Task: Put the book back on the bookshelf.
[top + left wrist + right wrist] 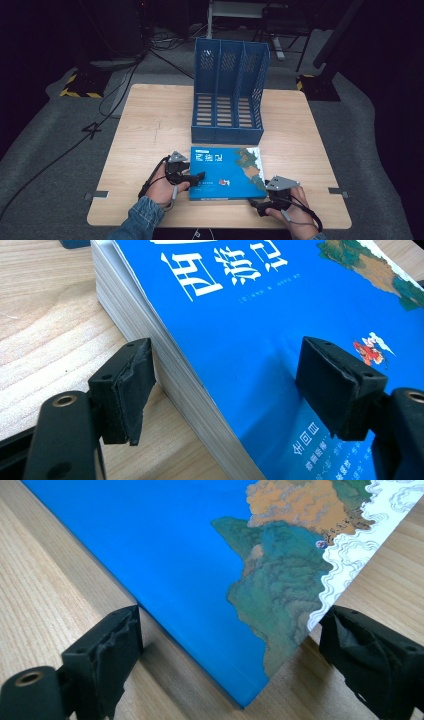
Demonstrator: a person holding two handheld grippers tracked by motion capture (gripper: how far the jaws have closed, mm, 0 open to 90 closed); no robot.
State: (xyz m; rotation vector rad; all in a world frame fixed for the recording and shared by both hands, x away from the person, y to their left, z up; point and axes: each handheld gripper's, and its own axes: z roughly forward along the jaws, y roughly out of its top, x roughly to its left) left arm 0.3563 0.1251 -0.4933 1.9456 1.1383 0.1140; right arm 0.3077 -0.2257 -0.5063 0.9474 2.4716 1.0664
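Observation:
A thick blue book [225, 172] lies flat on the wooden table [150, 125], just in front of a blue three-slot file holder [227, 90]. My left gripper [200, 176] is at the book's left edge. In the left gripper view it [230, 375] stands open astride that edge of the book [240, 315], one jaw beside the pages near the table, the other over the cover. My right gripper [264, 195] is at the book's near right corner. In the right gripper view it [235, 630] is open with the corner of the book [175, 545] between its jaws, untouched.
The file holder stands upright at the table's middle back, its open slots facing me. Bare wood [300, 135] lies on both sides of the book and holder. Cables [115, 95] and dark equipment sit on the grey floor beyond the table.

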